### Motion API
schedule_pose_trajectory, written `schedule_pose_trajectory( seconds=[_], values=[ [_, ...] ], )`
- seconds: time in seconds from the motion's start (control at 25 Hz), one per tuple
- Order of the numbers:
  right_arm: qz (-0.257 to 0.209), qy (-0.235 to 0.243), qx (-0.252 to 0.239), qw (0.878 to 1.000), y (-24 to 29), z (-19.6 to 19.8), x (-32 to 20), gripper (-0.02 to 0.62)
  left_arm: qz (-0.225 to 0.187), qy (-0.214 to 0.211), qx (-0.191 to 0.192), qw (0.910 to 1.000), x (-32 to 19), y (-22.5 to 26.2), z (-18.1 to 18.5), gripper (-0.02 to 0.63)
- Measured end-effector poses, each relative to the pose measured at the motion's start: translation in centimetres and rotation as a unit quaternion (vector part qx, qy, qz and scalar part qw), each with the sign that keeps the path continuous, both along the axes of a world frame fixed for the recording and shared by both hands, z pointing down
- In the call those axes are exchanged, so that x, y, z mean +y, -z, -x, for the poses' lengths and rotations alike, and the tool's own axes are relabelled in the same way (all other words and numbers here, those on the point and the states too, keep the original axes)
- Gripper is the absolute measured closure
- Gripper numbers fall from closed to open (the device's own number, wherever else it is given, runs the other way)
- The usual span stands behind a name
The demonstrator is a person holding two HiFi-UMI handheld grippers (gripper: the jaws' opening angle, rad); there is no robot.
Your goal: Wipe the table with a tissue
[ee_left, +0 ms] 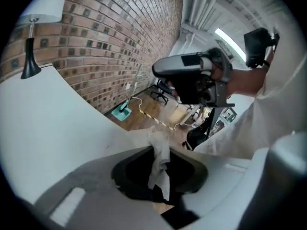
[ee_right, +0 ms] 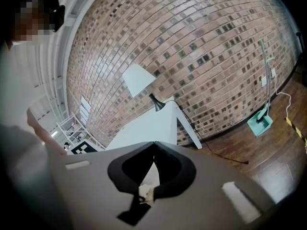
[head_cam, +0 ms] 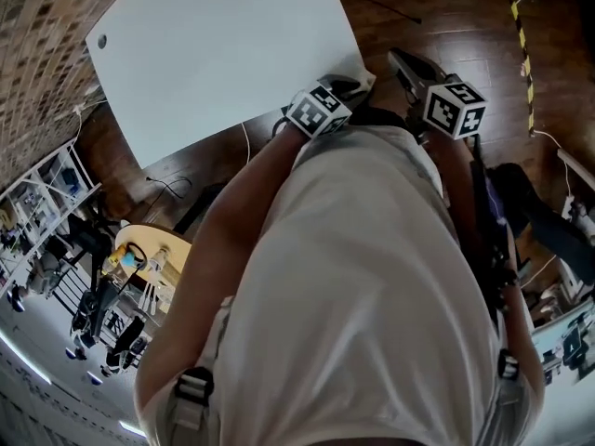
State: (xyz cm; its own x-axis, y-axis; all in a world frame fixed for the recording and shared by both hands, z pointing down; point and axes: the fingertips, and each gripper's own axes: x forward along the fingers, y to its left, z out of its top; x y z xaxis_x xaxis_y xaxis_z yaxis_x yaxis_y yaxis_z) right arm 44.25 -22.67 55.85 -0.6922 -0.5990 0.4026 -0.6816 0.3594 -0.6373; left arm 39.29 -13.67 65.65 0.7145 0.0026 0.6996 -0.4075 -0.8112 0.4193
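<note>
My left gripper [ee_left: 159,176] is shut on a crumpled white tissue [ee_left: 160,152], which sticks up out of its jaws. In the head view the left gripper [head_cam: 353,86] is at the near right corner of the white table [head_cam: 214,45]. Whether the tissue touches the tabletop [ee_left: 48,119] I cannot tell. My right gripper [head_cam: 409,63] hangs over the wooden floor just right of that corner, and the left gripper view shows its grey jaws [ee_left: 160,68] from the side. In its own view the right gripper [ee_right: 153,147] has its tips together, pointing at the table [ee_right: 148,126].
A lamp [ee_right: 139,80] stands at the table's far end by the brick wall [ee_right: 206,42]. A green dustpan [ee_right: 261,121], cables and yellow-black tape [head_cam: 522,35] lie on the wooden floor. A small round table [head_cam: 153,249] with clutter stands at lower left. My white-shirted torso [head_cam: 372,295] fills the head view.
</note>
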Motion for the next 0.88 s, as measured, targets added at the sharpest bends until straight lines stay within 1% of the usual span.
schedule_pose_trajectory(
  seconds=[0.04, 0.12, 0.24, 0.36, 0.44, 0.56, 0.72, 0.8, 0.88],
  values=[
    [-0.002, -0.001, 0.002, 1.000, 0.1, -0.3, 0.0, 0.588, 0.002, 0.002, 0.017, 0.9998, 0.2, 0.7, -0.1, 0.538],
    [-0.008, -0.007, 0.008, 1.000, 0.5, -0.3, -0.2, 0.588, -0.010, 0.023, 0.039, 0.9989, -0.3, 2.1, 0.9, 0.538],
    [-0.023, -0.012, 0.012, 1.000, 1.0, 0.5, -0.7, 0.588, -0.045, 0.079, 0.049, 0.9947, -2.2, 3.9, 4.2, 0.538],
    [-0.028, -0.003, 0.014, 1.000, 1.4, 2.5, -0.6, 0.588, -0.072, 0.143, 0.057, 0.9856, -3.9, 5.2, 8.0, 0.538],
    [-0.028, 0.012, 0.014, 0.999, 1.9, 4.6, 0.1, 0.588, -0.082, 0.181, 0.062, 0.9781, -4.2, 6.2, 11.0, 0.538],
    [-0.040, 0.044, 0.011, 0.998, 3.0, 8.7, 1.1, 0.588, -0.093, 0.242, 0.066, 0.9634, -3.9, 7.3, 16.3, 0.538],
    [-0.067, 0.100, 0.002, 0.993, 4.5, 14.4, 2.5, 0.586, -0.117, 0.321, 0.068, 0.9372, -2.7, 8.5, 23.4, 0.538],
    [-0.078, 0.127, 0.001, 0.989, 5.2, 17.0, 3.5, 0.586, -0.135, 0.352, 0.075, 0.9230, -1.7, 9.6, 26.4, 0.538],
    [-0.091, 0.151, 0.002, 0.984, 6.0, 19.3, 4.5, 0.586, -0.157, 0.370, 0.089, 0.9111, -0.6, 11.3, 28.6, 0.537]
  ],
)
